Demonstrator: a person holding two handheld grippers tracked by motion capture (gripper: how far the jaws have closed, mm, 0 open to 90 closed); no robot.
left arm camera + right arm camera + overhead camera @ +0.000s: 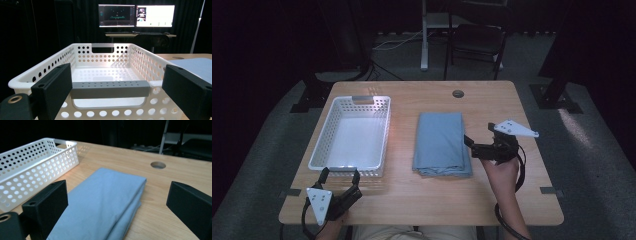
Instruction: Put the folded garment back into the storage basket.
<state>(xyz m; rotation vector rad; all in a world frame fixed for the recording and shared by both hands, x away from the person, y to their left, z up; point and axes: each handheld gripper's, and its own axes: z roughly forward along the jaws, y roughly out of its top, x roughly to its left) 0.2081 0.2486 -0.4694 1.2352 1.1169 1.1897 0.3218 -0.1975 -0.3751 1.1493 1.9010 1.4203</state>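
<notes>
Folded blue cloth (442,143) lies mid-table, long axis near-to-far, just left of the right gripper (470,145), jaws apart and aimed at its right edge; left gripper (341,176), jaws apart, faces the white basket (328,119)'s near handle, well left.

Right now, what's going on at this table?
A person sits at a wooden table with a two-jaw gripper in each hand. The right gripper is at the right edge of a folded blue-grey cloth, jaws open, gripping nothing. The left gripper sits at the near end of an empty white perforated basket, its open jaws either side of the basket's grey handle. The cloth lies flat on the table beside the basket, not yet picked up.
</notes>
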